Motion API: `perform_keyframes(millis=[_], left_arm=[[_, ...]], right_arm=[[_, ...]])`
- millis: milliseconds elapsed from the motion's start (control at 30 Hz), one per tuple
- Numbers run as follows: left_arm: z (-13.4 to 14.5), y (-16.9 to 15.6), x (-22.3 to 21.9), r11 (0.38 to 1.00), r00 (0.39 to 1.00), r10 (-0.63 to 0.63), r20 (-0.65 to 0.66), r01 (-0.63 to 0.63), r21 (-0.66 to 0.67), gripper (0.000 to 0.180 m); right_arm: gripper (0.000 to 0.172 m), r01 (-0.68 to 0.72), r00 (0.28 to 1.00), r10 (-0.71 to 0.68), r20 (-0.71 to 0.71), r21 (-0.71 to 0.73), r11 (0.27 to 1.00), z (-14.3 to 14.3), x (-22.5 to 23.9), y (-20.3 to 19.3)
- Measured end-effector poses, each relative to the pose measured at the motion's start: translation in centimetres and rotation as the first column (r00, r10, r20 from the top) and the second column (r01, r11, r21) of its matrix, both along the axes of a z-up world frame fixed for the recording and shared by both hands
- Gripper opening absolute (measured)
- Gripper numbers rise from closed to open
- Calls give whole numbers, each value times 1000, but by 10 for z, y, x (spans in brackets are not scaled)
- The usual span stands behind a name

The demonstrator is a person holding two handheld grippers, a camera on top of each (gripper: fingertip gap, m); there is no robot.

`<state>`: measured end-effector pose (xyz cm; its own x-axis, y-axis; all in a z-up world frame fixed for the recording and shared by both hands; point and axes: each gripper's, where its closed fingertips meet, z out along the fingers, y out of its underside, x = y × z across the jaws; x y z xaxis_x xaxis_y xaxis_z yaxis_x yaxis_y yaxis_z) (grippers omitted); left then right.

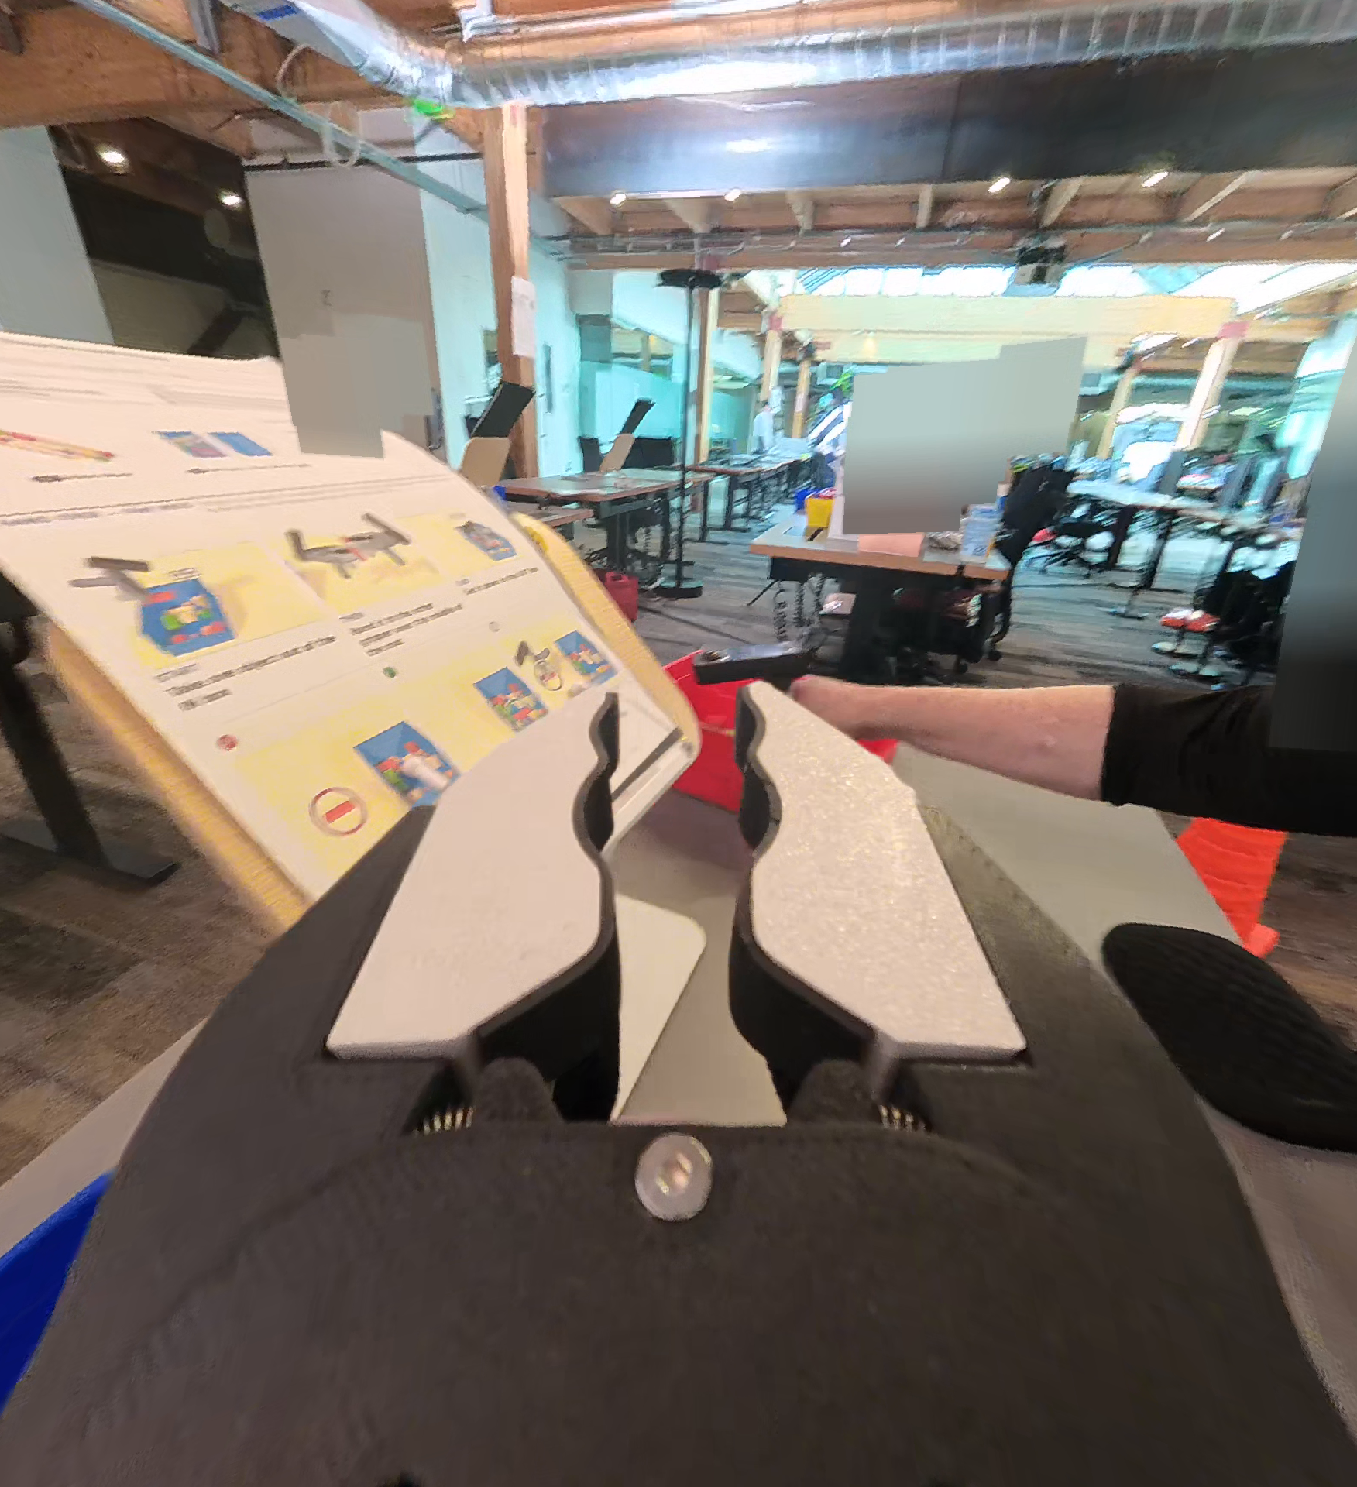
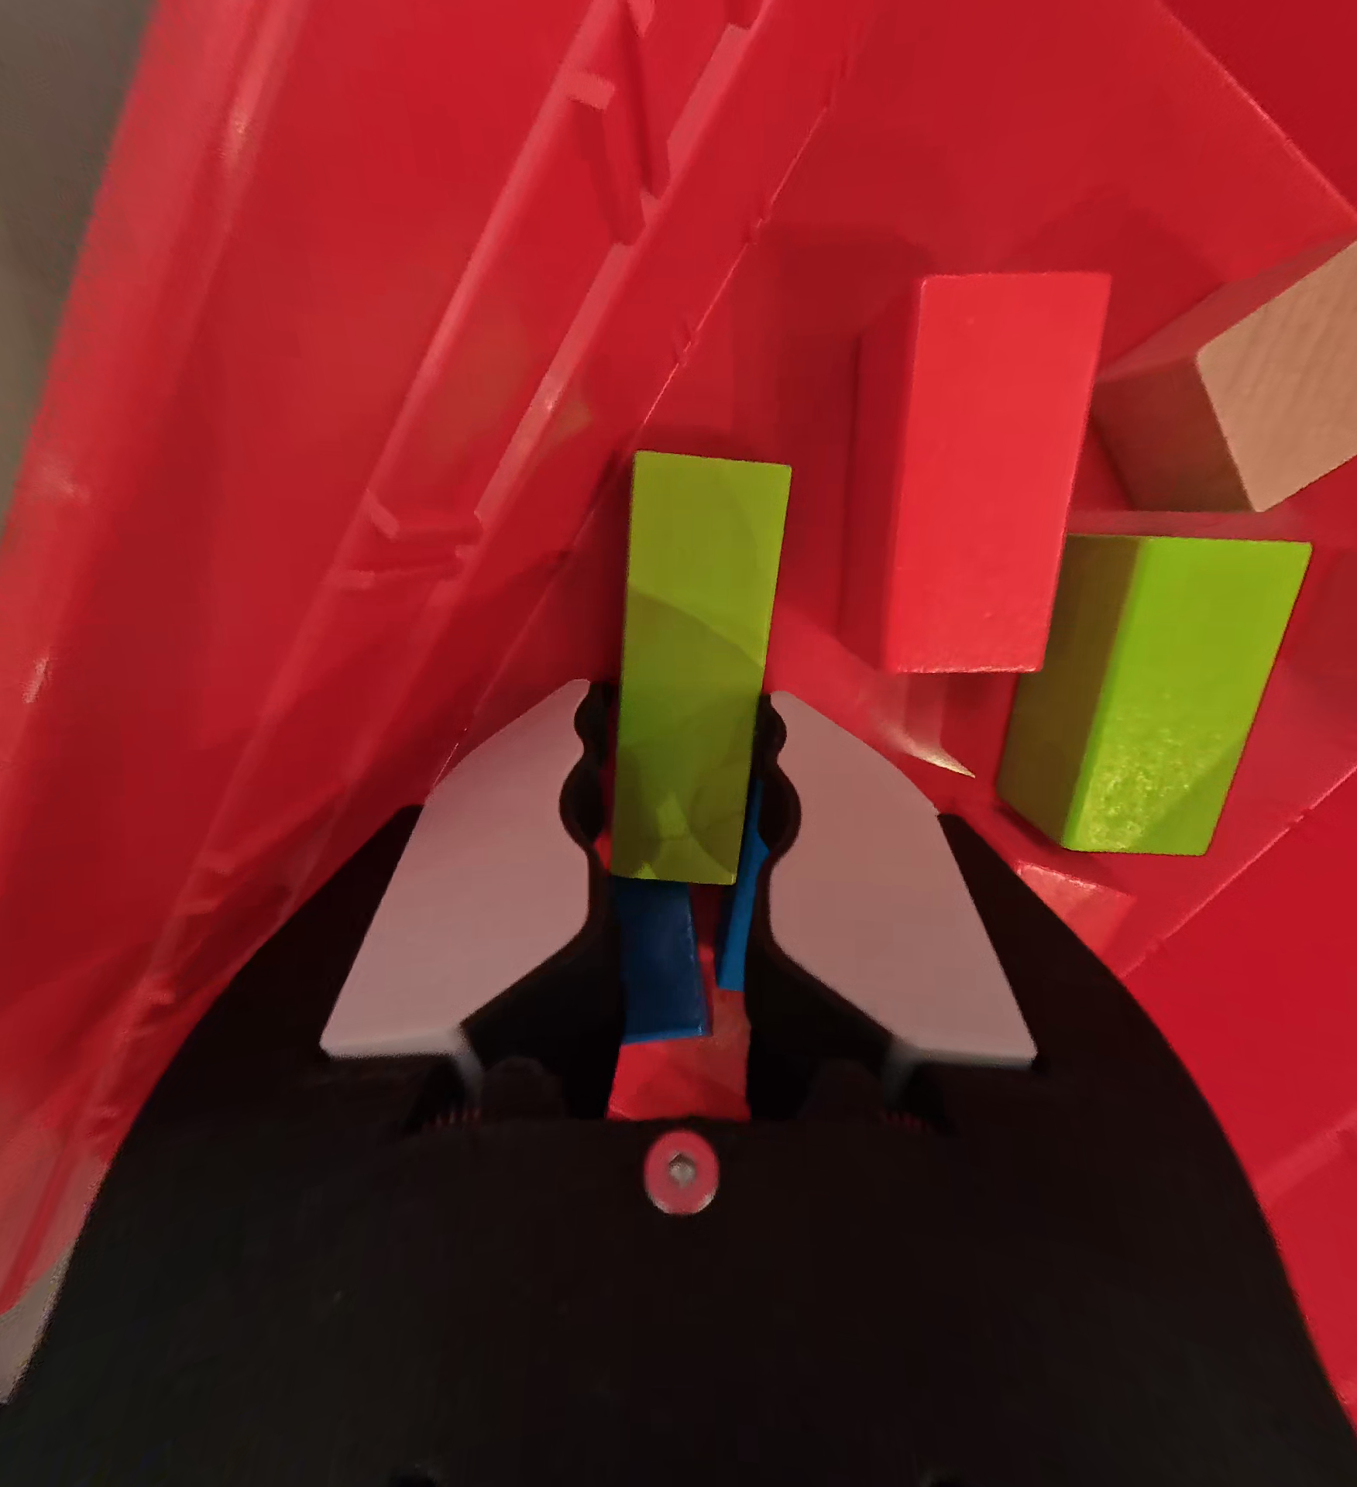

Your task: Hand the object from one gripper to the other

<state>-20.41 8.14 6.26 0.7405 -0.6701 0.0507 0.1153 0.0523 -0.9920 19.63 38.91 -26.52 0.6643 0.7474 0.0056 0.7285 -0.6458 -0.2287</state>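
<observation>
right gripper (image 2: 679, 724) | clamps green block (image 2: 699, 628) | red block (image 2: 981, 475) beside

The place is a large open-plan office or lab workspace in a converted industrial building. At twelve o'clock in the left wrist view, exposed wooden ceiling beams (image 1: 901, 201) and a silver corrugated ventilation duct (image 1: 740, 56) run overhead. Rows of wood-topped desks on black legs (image 1: 876, 555) and black swivel chairs (image 1: 1061, 523) fill the grey carpeted floor (image 1: 780, 595) from one to three o'clock.
</observation>
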Motion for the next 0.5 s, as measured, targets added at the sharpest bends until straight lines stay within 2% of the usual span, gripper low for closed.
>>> perform_keyframes(millis=[100, 200, 300, 400, 500], left_arm=[[-19, 6, -21, 989, 987, 115, -116, -124, -77, 30], [-51, 6, -48, 949, 940, 193, -280, -251, -189, 34], [-94, 2, -83, 856, 861, 232, -453, -402, -326, 37], [-156, -15, -111, 659, 813, 150, -563, -507, -556, 38], [-224, -41, -128, 373, 783, -10, -622, -574, -729, 40]], right_arm=[[38, -3, 1000, 3, 3, -7, 1000, 0, 0, -2], [44, -4, 1000, 4, -2, -7, 1000, 1, 1, -2], [45, -5, 1000, 5, -20, 9, 1000, 8, 2, -3], [46, -8, 1000, 9, -30, 34, 999, 18, 5, -4], [44, -10, 999, 12, -41, 51, 999, 27, 6, -7]])
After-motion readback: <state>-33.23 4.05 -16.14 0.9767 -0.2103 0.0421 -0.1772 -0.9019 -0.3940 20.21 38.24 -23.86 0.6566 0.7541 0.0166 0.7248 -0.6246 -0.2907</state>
